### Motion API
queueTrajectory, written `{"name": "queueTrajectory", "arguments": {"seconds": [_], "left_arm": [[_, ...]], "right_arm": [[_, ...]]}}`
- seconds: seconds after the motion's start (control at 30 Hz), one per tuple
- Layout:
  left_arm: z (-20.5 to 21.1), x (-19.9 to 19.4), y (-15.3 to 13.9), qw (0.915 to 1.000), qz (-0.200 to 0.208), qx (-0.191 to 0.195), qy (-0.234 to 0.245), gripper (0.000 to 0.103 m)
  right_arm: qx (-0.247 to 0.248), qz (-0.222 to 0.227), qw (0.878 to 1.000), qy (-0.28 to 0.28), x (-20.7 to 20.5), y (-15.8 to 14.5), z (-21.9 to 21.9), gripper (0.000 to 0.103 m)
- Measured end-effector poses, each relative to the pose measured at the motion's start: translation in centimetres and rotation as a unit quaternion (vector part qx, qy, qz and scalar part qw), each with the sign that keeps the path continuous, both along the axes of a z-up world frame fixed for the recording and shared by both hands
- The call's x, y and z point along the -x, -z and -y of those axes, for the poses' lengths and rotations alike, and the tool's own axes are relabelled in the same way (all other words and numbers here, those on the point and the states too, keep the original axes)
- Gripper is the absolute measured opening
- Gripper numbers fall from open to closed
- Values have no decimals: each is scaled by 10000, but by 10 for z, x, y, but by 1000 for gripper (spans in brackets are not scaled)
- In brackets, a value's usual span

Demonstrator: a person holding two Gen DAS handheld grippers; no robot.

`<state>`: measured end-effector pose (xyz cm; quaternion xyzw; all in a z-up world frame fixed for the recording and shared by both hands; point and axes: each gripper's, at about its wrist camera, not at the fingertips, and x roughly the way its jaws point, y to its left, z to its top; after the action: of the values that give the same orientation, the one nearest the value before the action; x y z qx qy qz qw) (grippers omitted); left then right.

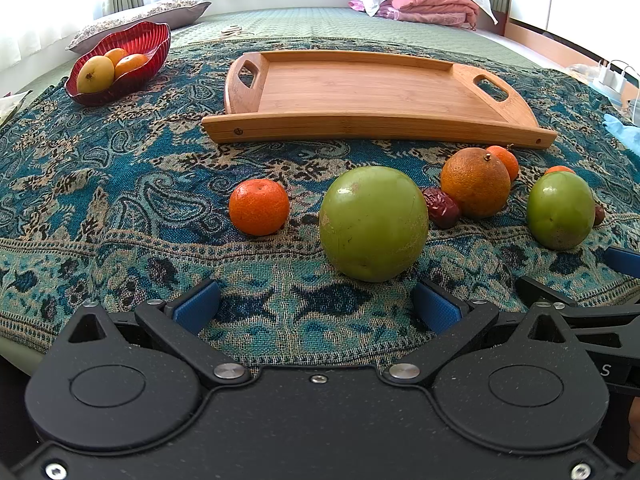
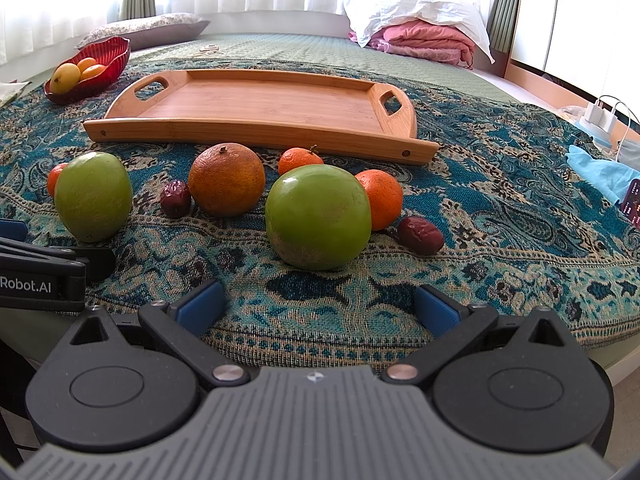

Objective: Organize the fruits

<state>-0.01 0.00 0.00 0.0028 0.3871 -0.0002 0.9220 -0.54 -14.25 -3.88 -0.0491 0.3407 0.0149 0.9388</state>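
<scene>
Fruits lie on a patterned blue cloth in front of a wooden tray (image 1: pixel 360 88), which also shows in the right wrist view (image 2: pixel 256 104). In the left wrist view a green apple (image 1: pixel 373 223) sits just ahead of my open, empty left gripper (image 1: pixel 318 306), with a mandarin (image 1: pixel 259 207) to its left, a red date (image 1: pixel 442 207), a large orange (image 1: pixel 476 182) and a second green apple (image 1: pixel 560 210) to the right. My right gripper (image 2: pixel 318 306) is open and empty, just short of that second green apple (image 2: pixel 318 216). A mandarin (image 2: pixel 382 198) and a date (image 2: pixel 420 235) lie beside it.
A red glass bowl (image 1: pixel 140 40) with a yellow fruit and mandarins stands at the far left, also in the right wrist view (image 2: pixel 114 54). Pillows and folded pink bedding (image 1: pixel 432 4) lie at the back. Chargers (image 2: pixel 600 118) and a blue cloth (image 2: pixel 600 172) sit at the right.
</scene>
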Motion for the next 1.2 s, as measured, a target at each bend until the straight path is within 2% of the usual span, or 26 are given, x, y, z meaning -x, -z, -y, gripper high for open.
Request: {"name": "queueTrajectory", "arguments": {"seconds": [0.4,0.63,0.73,0.83,0.9,1.07,1.2], "left_arm": [[-2,2,0,10000,83,33,29,103],[1,12,-2,9993,361,-50,-15,103],[-1,14,-8,9987,507,46,-64,102],[-6,16,-15,9975,633,295,-111,101],[-9,16,-20,9966,700,413,-156,96],[-10,12,-30,9946,838,616,-42,90],[-4,8,-30,9946,813,651,18,78]], "right_arm": [[-80,66,9999,35,-1,2,3,103],[-141,197,9996,145,7,-6,0,103],[-284,346,9990,10,11,-9,3,103],[-445,496,9977,-87,13,-12,4,99],[-419,578,9973,-163,13,-14,2,93],[-314,796,9960,-239,15,-16,-6,79],[-244,889,9954,-260,13,-18,-8,71]]}}
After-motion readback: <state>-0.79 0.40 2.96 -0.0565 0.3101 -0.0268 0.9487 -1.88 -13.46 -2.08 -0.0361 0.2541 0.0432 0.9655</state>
